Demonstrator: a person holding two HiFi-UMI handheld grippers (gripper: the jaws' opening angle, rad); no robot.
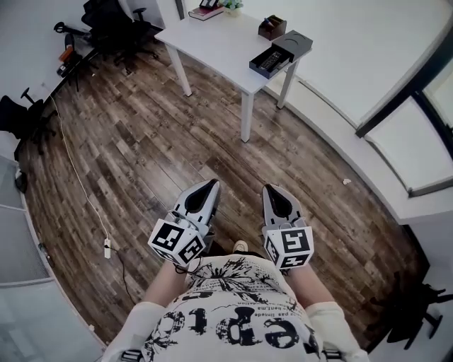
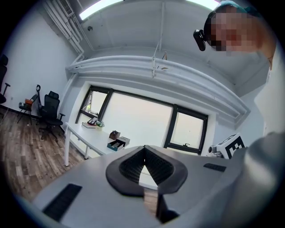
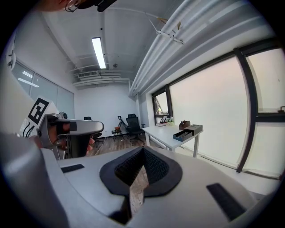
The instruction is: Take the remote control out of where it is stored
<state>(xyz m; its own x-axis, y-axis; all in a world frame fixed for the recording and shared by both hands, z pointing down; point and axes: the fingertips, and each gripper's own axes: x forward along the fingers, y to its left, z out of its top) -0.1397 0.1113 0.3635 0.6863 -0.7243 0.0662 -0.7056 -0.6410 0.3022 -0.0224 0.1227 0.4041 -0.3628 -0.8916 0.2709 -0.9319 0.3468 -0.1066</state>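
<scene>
A black remote control (image 1: 271, 59) lies in the pulled-out tray of a dark storage box (image 1: 292, 44) at the near corner of a white table (image 1: 219, 42), far ahead. In the head view my left gripper (image 1: 212, 184) and right gripper (image 1: 272, 189) are held side by side close to my body, over the wood floor. Both are shut with nothing between their jaws. The left gripper view shows its closed tips (image 2: 144, 149) with the box (image 2: 118, 143) small in the distance. The right gripper view shows shut tips (image 3: 143, 149) and the box (image 3: 187, 132) on the table (image 3: 164, 133).
A small brown box (image 1: 272, 27) and books (image 1: 205, 10) also sit on the table. Black office chairs (image 1: 113, 28) stand at the back left. A white cable with a power strip (image 1: 106, 247) runs along the floor on the left. Windows (image 1: 417, 134) line the right side.
</scene>
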